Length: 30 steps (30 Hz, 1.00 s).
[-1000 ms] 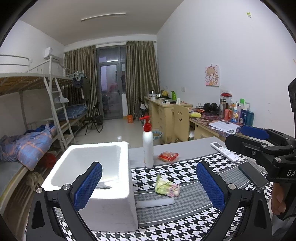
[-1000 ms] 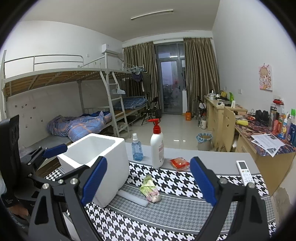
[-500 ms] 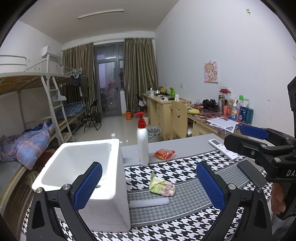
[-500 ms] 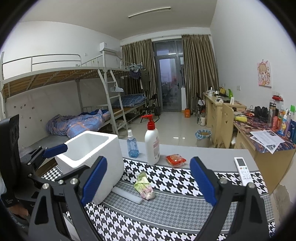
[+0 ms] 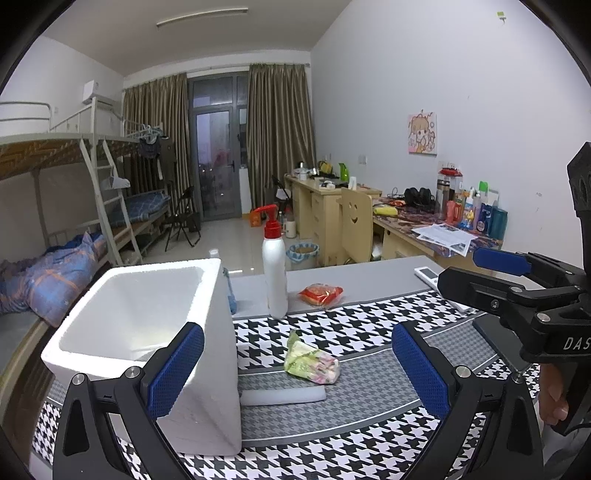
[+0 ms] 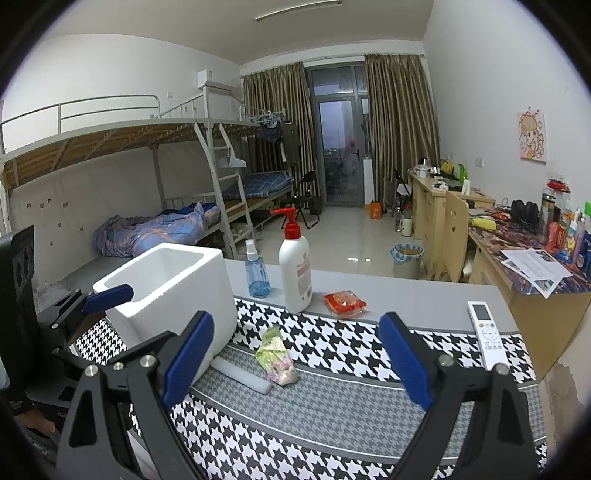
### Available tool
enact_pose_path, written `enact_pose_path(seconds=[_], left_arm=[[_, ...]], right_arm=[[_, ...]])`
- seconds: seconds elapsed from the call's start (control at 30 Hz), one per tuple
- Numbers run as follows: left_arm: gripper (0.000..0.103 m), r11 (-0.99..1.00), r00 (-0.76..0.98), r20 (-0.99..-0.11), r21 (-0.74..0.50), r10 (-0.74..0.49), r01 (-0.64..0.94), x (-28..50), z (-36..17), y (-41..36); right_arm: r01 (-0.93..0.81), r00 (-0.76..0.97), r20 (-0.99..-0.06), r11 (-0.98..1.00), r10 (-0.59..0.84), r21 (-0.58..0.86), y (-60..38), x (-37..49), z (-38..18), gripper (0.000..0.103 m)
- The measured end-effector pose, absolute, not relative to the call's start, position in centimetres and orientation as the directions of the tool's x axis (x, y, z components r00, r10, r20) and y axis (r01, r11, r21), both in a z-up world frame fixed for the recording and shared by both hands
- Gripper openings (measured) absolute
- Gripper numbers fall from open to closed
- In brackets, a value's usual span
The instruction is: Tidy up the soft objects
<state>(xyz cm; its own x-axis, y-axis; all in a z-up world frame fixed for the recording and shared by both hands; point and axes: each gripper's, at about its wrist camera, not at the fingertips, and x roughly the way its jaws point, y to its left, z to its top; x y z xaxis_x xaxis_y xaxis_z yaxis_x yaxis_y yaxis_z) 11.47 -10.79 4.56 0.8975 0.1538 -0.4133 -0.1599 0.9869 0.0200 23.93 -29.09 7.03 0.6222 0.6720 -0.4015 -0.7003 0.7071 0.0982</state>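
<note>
Here the left gripper [image 5: 295,373] and right gripper [image 6: 295,363] both gape wide, holding nothing. Just right of the white foam box [image 5: 155,332] lies the crinkled green-and-pink soft packet [image 5: 312,362], its long axis running away from the box's near corner toward the far side. The box's visible interior looks bare. Beyond it lies a red soft packet [image 6: 345,303].

Walls: white.
Door: glass balcony door [image 6: 340,151] between brown curtains [image 6: 400,122].
Bunk bed [image 6: 147,155]: left of door.
Desks [image 6: 443,199]: right of door.
Light: ceiling tube [image 6: 297,9].
Floor: pale tile [image 6: 347,236].
</note>
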Motion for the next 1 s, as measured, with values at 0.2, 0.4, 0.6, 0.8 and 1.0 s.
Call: enact_pose_path(seconds=[0.2,0.4,0.6,0.8,1.0], left_arm=[[0.102,0.987,0.892,-0.425,0.019,0.155,-0.163,11.9,4.1,-11.1],[0.102,0.986,0.881,-0.447,0.021,0.156,-0.164,12.5,3.5,-11.6],[0.102,0.986,0.874,-0.46,0.019,0.157,-0.168,12.9,3.0,-11.8],[0.102,0.987,0.864,-0.481,0.018,0.149,-0.16,13.5,2.4,-12.0],[0.102,0.987,0.852,-0.503,0.016,0.148,-0.162,14.1,1.7,-12.0]], right_arm=[[-0.7,0.616,-0.416,0.707,0.668,0.098,-29.1,24.4,6.6,0.093],[-0.701,0.609,-0.431,0.706,0.666,0.102,-29.4,24.9,6.1,0.093],[-0.697,0.605,-0.446,0.71,0.66,0.106,-29.6,25.4,5.7,0.094],[-0.693,0.599,-0.467,0.713,0.651,0.106,-29.6,26.0,5.1,0.093],[-0.692,0.594,-0.478,0.714,0.647,0.108,-29.6,26.4,4.7,0.093]])
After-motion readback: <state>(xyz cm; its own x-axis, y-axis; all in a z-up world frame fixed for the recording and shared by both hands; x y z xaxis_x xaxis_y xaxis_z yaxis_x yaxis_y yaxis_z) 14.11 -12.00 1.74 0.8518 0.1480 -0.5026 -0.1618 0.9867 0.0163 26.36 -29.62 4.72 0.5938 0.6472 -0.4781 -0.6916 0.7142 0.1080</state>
